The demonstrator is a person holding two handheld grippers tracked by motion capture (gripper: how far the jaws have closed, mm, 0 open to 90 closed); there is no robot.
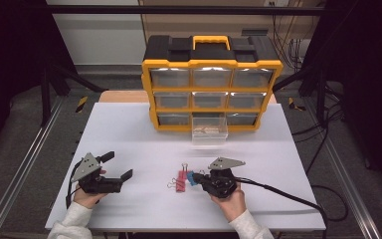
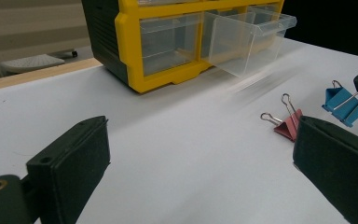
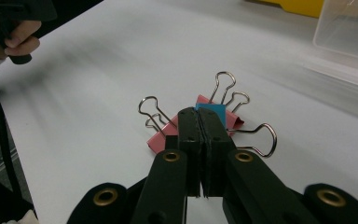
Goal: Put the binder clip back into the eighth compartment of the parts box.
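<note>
From above, the right gripper (image 1: 197, 178) pinches the blue clip (image 1: 191, 178) on the table (image 1: 129, 134), touching the pink clips (image 1: 180, 181); the open drawer (image 1: 209, 133) waits well beyond.

The left gripper (image 2: 200, 163) gapes, empty.

The right gripper view shows the jaws clenched on the blue clip (image 3: 210, 111); carrying it to the drawer seems left.

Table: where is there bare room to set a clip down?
Bare: the table left of the open drawer, and its right side. Crowded: the middle front, by the pink clip and blue clip.
</note>
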